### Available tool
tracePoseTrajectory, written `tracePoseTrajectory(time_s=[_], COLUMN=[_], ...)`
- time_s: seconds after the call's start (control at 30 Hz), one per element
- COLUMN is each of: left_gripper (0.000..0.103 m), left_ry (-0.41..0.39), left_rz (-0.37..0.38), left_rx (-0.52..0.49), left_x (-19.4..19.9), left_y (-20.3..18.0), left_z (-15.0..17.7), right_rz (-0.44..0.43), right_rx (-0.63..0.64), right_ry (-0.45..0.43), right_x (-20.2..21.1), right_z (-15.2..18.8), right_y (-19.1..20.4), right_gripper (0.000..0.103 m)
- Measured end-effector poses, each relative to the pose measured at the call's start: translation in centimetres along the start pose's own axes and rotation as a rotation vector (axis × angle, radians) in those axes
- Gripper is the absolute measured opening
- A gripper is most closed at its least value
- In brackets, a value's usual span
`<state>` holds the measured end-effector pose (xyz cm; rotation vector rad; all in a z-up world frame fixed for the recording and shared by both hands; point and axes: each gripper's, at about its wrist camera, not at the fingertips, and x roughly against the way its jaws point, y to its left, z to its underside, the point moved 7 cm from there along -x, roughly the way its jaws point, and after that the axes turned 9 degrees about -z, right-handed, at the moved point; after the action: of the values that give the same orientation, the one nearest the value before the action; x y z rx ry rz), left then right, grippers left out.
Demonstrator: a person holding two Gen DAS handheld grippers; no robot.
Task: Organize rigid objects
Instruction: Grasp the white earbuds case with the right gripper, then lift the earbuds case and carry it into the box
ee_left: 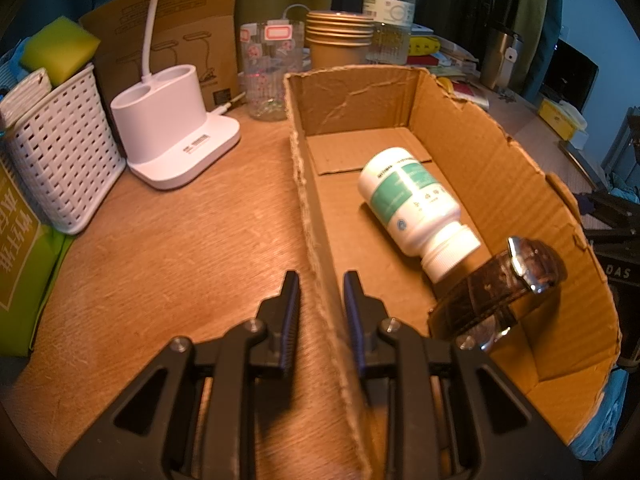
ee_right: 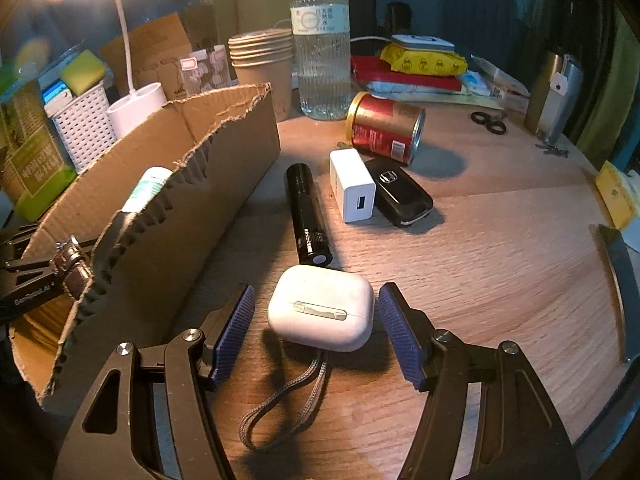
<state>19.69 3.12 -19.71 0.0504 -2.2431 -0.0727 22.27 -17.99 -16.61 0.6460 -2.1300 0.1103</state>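
Left hand-held gripper (ee_left: pixel 322 292): its two blue-padded jaws are clamped on the near-left wall of the cardboard box (ee_left: pixel 320 240), one jaw outside the wall and one inside.
Right hand-held gripper (ee_right: pixel 316 312): jaws stand wide apart, one on each side of the white earbud case (ee_right: pixel 321 314); the pads do not touch it.
Cardboard box: open-topped with torn, ragged edges, standing on the wooden surface (ee_left: pixel 180 248).
Pill bottle (ee_left: pixel 416 212): white with a green label, lying on its side on the box floor, cap toward the near end.
Watch (ee_left: pixel 500 292): dark leather strap and metal case, inside the box just beside the bottle cap, leaning by the right wall.
Earbud case: lies on the surface outside the box, near its right wall, hinge side up; a grey wrist cord (ee_right: pixel 288 396) trails from it toward the camera.
Flashlight (ee_right: pixel 306 214): black, lying just beyond the earbud case, its lens end nearly touching it.
Charger block (ee_right: pixel 353 186): white, beside the flashlight, with the black car key (ee_right: pixel 400 192) touching its right side.
Red can (ee_right: pixel 386 128): on its side behind the charger and key.
Water bottle (ee_right: pixel 320 40): upright behind the can, next to a stack of paper cups (ee_right: pixel 262 64).
Desk lamp base (ee_left: pixel 176 128): white, left of the box, by a white woven basket (ee_left: pixel 64 148).
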Motion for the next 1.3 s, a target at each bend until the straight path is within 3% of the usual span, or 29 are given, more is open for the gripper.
tracePoseTrajectory(time_s=[0.33, 0.47, 0.73, 1.3], left_gripper=[0.024, 0.024, 0.024, 0.024], left_ry=[0.000, 0.000, 0.000, 0.000], left_rz=[-0.001, 0.000, 0.000, 0.000], left_rx=[0.000, 0.000, 0.000, 0.000], left_x=[0.0, 0.0, 0.0, 0.0], left_y=[0.0, 0.0, 0.0, 0.0], left_z=[0.0, 0.0, 0.0, 0.0], right_rz=[0.018, 0.031, 0.026, 0.021], right_rx=[-0.005, 0.000, -0.007, 0.004], right_ry=[0.021, 0.022, 0.020, -0.048], right_x=[-1.0, -1.0, -0.8, 2.0], right_z=[0.3, 0.5, 0.6, -1.2], right_y=[-0.2, -0.3, -0.3, 0.4], right_gripper=[0.068, 0.060, 0.059, 0.059])
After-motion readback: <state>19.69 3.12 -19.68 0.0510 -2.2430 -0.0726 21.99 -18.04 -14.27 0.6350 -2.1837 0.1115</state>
